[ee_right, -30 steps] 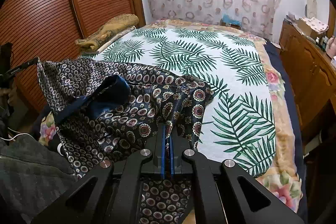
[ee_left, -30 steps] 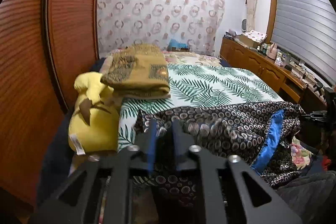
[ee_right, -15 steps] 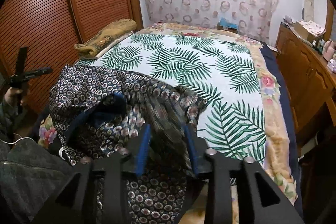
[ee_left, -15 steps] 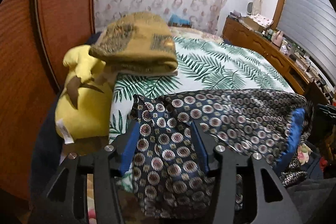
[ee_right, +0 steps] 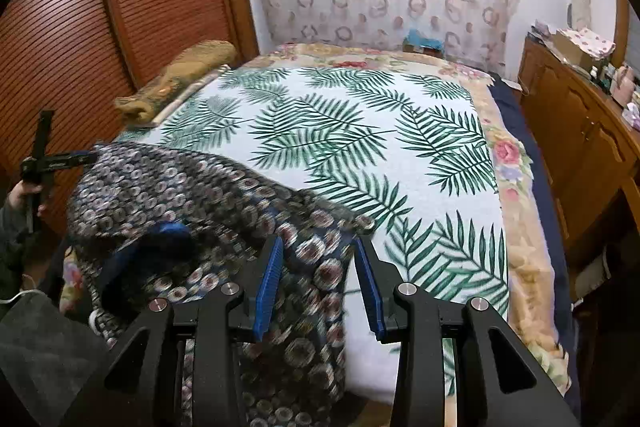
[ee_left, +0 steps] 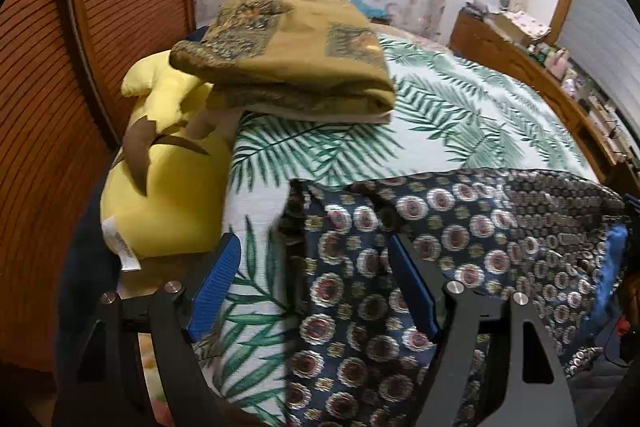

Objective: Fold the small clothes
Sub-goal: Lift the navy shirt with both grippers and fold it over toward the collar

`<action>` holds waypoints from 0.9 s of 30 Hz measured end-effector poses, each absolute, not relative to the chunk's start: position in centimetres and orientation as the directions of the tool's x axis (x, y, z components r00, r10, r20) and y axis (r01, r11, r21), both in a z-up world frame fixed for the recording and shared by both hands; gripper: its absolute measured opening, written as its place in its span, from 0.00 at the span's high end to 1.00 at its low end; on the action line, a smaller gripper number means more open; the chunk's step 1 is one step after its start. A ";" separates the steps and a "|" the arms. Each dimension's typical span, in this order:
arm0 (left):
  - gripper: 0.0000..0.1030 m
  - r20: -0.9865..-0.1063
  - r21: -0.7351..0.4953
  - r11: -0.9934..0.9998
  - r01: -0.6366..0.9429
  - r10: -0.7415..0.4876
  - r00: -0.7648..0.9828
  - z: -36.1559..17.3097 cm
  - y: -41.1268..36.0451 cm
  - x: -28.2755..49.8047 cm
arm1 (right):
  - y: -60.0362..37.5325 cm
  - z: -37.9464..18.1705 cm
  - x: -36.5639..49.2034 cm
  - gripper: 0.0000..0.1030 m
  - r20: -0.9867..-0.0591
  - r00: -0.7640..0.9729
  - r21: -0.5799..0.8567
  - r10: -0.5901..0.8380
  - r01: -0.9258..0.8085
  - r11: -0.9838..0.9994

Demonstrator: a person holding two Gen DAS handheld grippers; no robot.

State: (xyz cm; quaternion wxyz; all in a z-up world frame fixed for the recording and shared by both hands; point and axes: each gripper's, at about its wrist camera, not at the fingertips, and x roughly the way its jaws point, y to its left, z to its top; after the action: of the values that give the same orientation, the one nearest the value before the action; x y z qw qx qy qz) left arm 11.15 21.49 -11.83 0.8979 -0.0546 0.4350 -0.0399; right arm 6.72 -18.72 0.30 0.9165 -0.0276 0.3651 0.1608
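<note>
**Letting go of the garment: get the drop clean before the first fold**

Left wrist view: the left tongs (ee_left: 316, 287) are spreading wider right now. The patterned navy garment (ee_left: 460, 247) runs between the blue pads but neither pad presses on it, so it's basically released. It lies on the palm-leaf bedspread (ee_left: 460, 131), on the near side of the folded tan blanket (ee_left: 288, 51), with the yellow plush (ee_left: 168, 187) off to the blanket's left. I'd say keep opening until the cloth is fully free, then pull back straight so no edge gets dragged.

Right wrist view: the right tongs (ee_right: 320, 283) sit partly open, holding nothing; the garment's (ee_right: 208, 195) edge lies between the pads, untouched. It's bunched, with the blue lining (ee_right: 168, 233) showing, well nearer than the blanket (ee_right: 180, 79). Probably flatten it out first, or the fold goes lumpy.
</note>
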 end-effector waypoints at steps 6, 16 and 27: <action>0.25 -0.799 -0.115 0.993 0.000 -0.093 0.594 -13.2 21.8 11.7 | -18.9 -0.4 9.2 0.62 -0.681 0.687 0.084 0.251 -0.268 0.960; 0.22 -0.798 -0.155 0.988 -0.025 -0.110 0.593 -14.2 22.5 11.8 | -19.0 -2.1 10.9 0.59 -0.707 0.665 0.102 0.241 -0.242 0.965; 0.22 -0.770 -0.135 0.990 -0.038 -0.080 0.633 -13.4 22.1 11.1 | -19.8 -3.0 13.4 0.54 -0.732 0.627 0.183 0.268 -0.197 0.963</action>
State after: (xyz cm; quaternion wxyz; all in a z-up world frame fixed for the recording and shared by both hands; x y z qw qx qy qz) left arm 11.11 22.10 -13.39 0.9009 -0.0691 0.4282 -0.0117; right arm 13.39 -19.82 -2.97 0.9009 0.0428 0.4121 0.1290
